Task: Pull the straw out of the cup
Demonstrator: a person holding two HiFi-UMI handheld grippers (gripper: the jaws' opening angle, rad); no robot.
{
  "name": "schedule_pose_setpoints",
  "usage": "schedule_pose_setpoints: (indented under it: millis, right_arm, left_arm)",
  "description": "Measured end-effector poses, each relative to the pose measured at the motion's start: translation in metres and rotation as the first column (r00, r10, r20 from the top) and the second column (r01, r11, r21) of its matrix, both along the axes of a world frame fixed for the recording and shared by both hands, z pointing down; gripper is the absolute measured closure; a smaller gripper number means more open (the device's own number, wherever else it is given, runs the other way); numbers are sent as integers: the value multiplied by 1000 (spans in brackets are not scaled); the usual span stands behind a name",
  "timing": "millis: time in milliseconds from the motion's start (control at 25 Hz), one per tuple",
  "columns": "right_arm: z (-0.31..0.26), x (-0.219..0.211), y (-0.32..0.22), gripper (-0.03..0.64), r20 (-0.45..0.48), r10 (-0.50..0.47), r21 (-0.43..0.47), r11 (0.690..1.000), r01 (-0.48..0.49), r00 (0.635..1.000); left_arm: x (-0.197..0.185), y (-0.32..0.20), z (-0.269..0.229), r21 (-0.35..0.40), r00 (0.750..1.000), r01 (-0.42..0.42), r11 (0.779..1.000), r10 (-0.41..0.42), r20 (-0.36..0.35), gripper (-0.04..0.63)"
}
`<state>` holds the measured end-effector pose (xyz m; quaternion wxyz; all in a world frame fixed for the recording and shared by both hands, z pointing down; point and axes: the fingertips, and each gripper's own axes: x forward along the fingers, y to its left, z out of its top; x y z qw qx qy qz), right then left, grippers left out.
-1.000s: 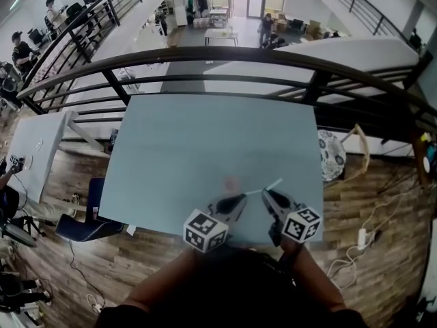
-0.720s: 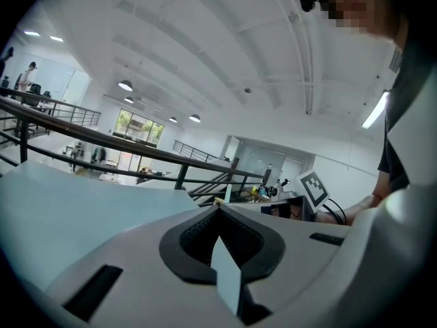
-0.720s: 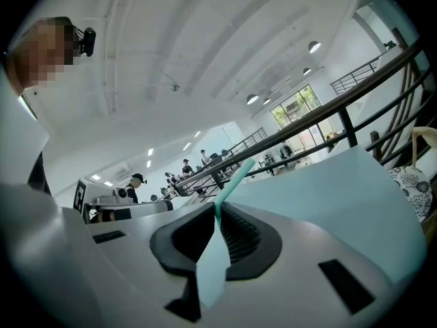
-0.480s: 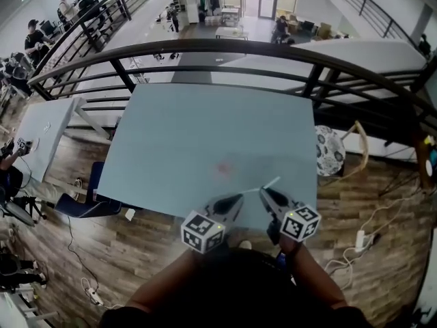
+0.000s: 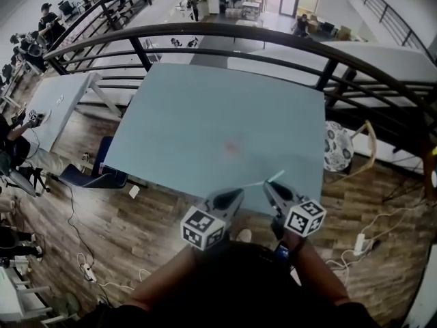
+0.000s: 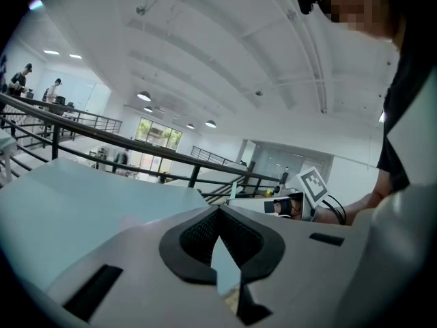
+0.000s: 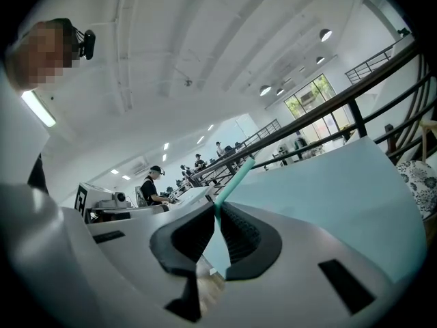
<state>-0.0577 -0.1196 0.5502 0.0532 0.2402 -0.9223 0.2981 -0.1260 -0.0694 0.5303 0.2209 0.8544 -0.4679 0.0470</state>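
Pinching a thin pale-green plastic straw (image 7: 235,176) in my right claw (image 7: 217,207), straw slanting up past the tips, left claw (image 6: 220,209) pressed together just beside, both over the near edge of the pale blue rectangular surface (image 5: 205,115), black metal railing (image 5: 225,27) beyond.

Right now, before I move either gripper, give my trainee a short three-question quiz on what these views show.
1. True or false: the right gripper has its fingers shut on the teal straw.
2. Multiple choice: what is between the fingers of the left gripper? A) a cup B) the straw C) nothing, they are shut on each other
3. Fill in: in the head view, both grippers sit by the near edge of the light blue ____.

Key: 1 true; 2 C; 3 table.
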Motion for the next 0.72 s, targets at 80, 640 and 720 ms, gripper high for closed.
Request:
schedule_pose_setpoints:
  millis: [80,640,720]
  right_arm:
    - [0,-3,4,577,4,-1,5,1000,1,1000]
    - [-22,-57,68,577,8,91,48,995,-92,996]
    - [-18,-71,78,577,3,112,43,993,-112,994]
  left_arm:
    - [-4,7,0,6,1000,9,1000,-9,5,584]
    - [-62,50,-24,63,994,-109,992,108,12,584]
    - [-79,59,-18,45,993,-118,992,118,8,584]
